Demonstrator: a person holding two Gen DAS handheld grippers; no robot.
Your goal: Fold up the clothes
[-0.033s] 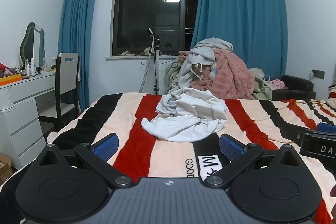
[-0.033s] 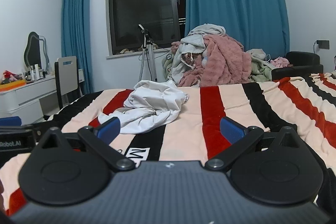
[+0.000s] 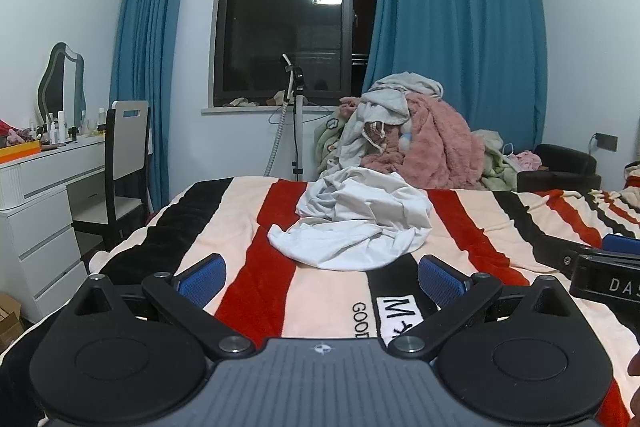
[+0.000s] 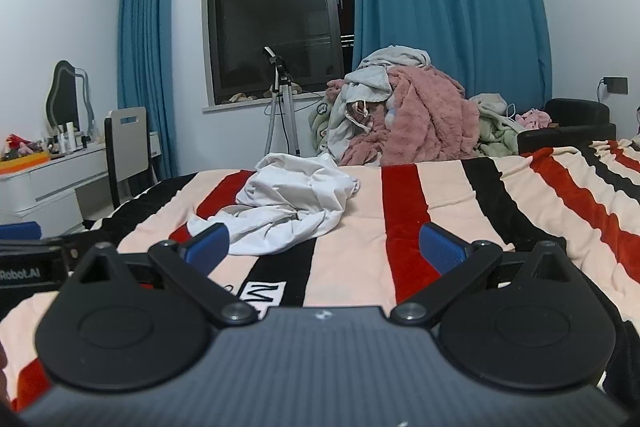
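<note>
Right gripper (image 4: pixel 323 246) low over striped blanket (image 4: pixel 404 211), blue fingertips (image 4: pixel 442 247) spread wide, nothing between them. Crumpled white garment (image 4: pixel 288 203) ahead and to the left on the blanket, apart from the fingertips. Left gripper (image 4: pixel 28 259) at the left edge. Clothes pile (image 4: pixel 404 119) beyond the bed, before blue curtains (image 4: pixel 448 7). Tripod (image 4: pixel 282 99) below the dark window (image 4: pixel 276 3).

A bed (image 3: pixel 472 239) is carrying a striped blanket (image 3: pixel 328 291) in red, black and cream. A crumpled white garment (image 3: pixel 360 223) is lying on the blanket, near its far edge.
</note>
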